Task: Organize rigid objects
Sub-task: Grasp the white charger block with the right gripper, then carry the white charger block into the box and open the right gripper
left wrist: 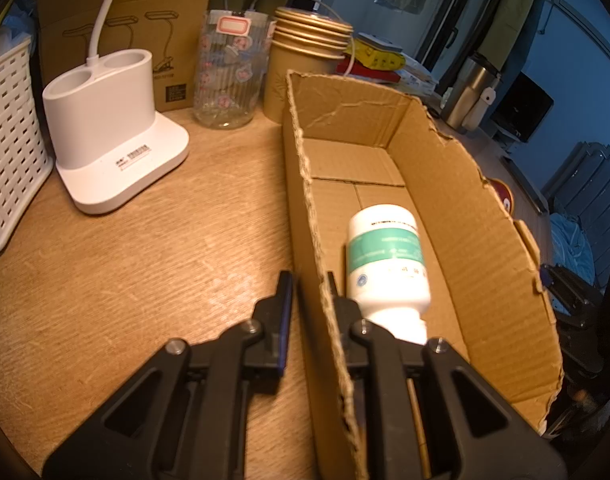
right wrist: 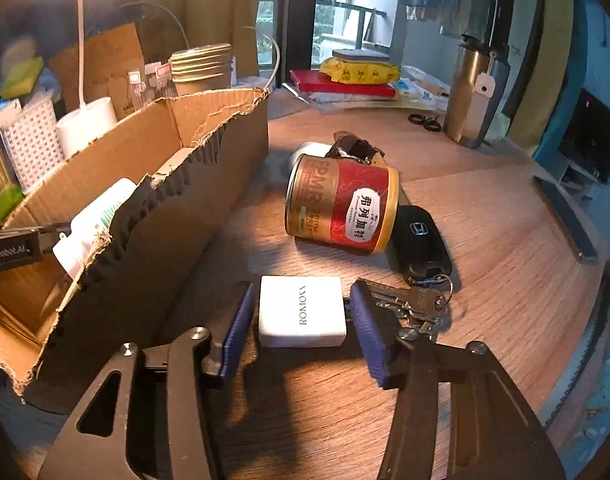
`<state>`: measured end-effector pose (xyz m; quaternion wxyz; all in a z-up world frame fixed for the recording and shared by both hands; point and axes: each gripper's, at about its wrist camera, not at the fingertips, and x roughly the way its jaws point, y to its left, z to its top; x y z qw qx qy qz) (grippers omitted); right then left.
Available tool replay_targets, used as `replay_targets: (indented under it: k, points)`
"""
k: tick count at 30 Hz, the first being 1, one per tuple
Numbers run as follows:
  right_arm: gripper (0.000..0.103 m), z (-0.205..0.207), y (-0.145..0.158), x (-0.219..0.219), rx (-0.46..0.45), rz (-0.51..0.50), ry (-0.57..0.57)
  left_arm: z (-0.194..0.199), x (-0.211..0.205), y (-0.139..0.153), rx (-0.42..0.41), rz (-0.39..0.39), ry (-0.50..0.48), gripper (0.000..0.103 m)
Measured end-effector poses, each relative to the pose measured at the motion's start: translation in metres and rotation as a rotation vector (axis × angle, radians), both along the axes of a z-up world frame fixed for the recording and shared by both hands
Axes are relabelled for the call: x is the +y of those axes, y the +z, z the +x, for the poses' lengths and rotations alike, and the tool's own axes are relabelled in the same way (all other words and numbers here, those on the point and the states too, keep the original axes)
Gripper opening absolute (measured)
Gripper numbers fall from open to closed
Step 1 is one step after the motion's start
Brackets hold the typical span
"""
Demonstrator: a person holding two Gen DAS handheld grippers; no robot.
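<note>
While the left gripper [left wrist: 311, 294] pinches the near wall of the cardboard box [left wrist: 445, 184] with its jaws pressed together on the torn edge, one item is already stowed: a white bottle [left wrist: 387, 256] with a green label lies on the box floor, just beyond and right of those jaws. Box otherwise bare inside, as far as the view shows.

Right gripper [right wrist: 301, 316] sits low over the counter [right wrist: 505, 240], jaws spread to either side of the white charger block [right wrist: 301, 310]; small gaps show at both pads, so no grip yet. Just right of the right jaw: a bunch of keys [right wrist: 417, 300] on a black car fob [right wrist: 419, 240]. Ahead of the jaws: a red and gold can [right wrist: 341, 204] on its side, with a small white object and a dark one behind it, unclear.

Judgement: early stage. One item in; charger, keys and can left.
</note>
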<state>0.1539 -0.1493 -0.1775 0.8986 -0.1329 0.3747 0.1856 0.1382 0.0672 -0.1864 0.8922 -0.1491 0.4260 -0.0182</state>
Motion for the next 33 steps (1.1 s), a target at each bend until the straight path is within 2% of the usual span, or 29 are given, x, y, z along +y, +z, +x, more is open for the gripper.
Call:
replay_targets:
  k: [1, 6, 12, 21, 24, 27, 33]
  points:
    - [0.045, 0.0, 0.0, 0.001, -0.004, -0.009, 0.002, 0.0, 0.0, 0.0, 0.0, 0.0, 0.0, 0.015]
    - [0.044, -0.003, 0.002, 0.0, -0.021, -0.009, -0.006, 0.0, 0.0, 0.0, 0.0, 0.0, 0.0, 0.015]
    - [0.044, -0.011, 0.03, -0.005, -0.075, 0.053, -0.019, 0.0, 0.0, 0.0, 0.0, 0.0, 0.0, 0.015]
    - [0.044, -0.041, 0.073, 0.02, -0.167, 0.11, 0.082, 0.0, 0.0, 0.0, 0.0, 0.0, 0.0, 0.015]
    - [0.044, -0.053, 0.084, 0.035, -0.187, 0.133, 0.156, 0.0, 0.0, 0.0, 0.0, 0.0, 0.0, 0.015]
    - [0.044, -0.06, 0.083, 0.049, -0.176, 0.131, 0.228, 0.0, 0.0, 0.0, 0.0, 0.0, 0.0, 0.015]
    - [0.044, -0.064, 0.065, 0.074, -0.073, 0.1, 0.332, 0.0, 0.0, 0.0, 0.0, 0.0, 0.0, 0.015]
